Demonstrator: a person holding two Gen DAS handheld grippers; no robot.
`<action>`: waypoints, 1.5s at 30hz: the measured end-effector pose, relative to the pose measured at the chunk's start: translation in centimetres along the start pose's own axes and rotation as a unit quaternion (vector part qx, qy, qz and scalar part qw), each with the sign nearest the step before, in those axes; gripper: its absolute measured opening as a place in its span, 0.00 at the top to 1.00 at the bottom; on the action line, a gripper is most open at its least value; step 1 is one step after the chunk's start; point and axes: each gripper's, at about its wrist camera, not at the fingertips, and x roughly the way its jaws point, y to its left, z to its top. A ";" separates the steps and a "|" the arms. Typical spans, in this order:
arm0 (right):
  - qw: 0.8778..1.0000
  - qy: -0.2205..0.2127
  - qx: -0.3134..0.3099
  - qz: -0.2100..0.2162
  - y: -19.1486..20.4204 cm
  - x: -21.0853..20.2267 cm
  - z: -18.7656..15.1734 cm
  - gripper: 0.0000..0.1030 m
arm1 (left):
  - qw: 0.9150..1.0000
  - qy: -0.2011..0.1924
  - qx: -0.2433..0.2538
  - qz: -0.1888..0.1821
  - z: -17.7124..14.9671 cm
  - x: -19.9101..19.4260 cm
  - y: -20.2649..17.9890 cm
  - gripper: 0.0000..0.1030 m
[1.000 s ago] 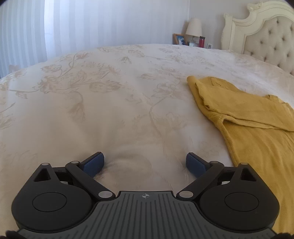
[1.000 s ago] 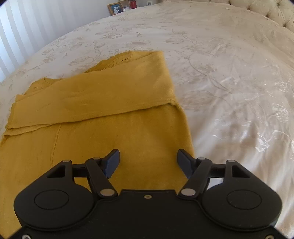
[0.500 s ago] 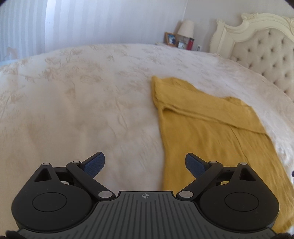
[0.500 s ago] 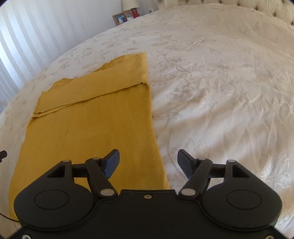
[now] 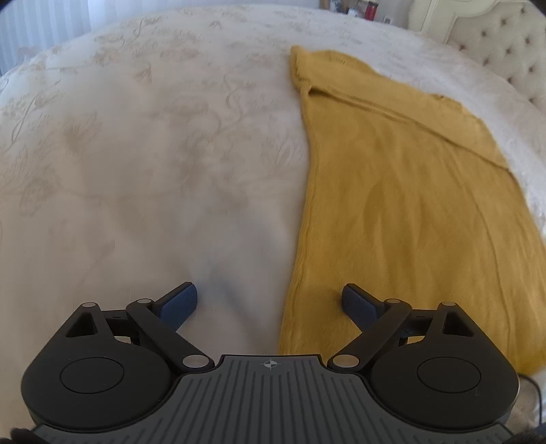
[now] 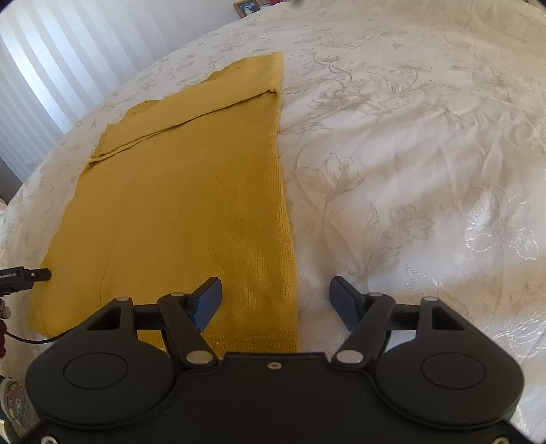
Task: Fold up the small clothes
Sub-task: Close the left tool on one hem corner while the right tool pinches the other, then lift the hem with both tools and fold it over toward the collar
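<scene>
A mustard-yellow knitted top (image 5: pixel 409 191) lies flat on the bed, its sleeves folded across the far end into a long rectangle (image 6: pixel 191 205). My left gripper (image 5: pixel 269 304) is open above the garment's near left corner, with the left edge running between its fingers. My right gripper (image 6: pixel 274 304) is open over the near right corner, and the right edge and hem pass between its blue pads. Neither gripper holds any cloth.
The bed carries a cream floral bedspread (image 6: pixel 409 170). A tufted headboard (image 5: pixel 512 44) stands at the far right. A nightstand with picture frames (image 6: pixel 246 7) and white curtains (image 6: pixel 51 68) are beyond the bed. The tip of the other gripper and its cable (image 6: pixel 24 276) show at the left.
Both grippers have drawn back toward the garment's near hem. In the left view the top slid toward the middle; in the right view its right edge now lies between the fingers.
</scene>
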 end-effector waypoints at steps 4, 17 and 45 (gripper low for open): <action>1.000 -0.005 0.007 0.022 -0.3 0.0 -0.4 0.28 | 1.000 0.008 0.018 0.005 -0.7 0.0 -0.7 0.10; 0.997 0.001 0.004 0.083 1.5 1.3 -1.1 0.28 | 0.997 -0.006 0.065 -0.042 -1.7 -0.2 -3.5 0.21; 0.981 -0.139 0.044 0.129 2.8 -2.7 5.9 0.86 | 0.979 -0.173 -0.049 -0.100 3.9 -5.9 -1.1 0.94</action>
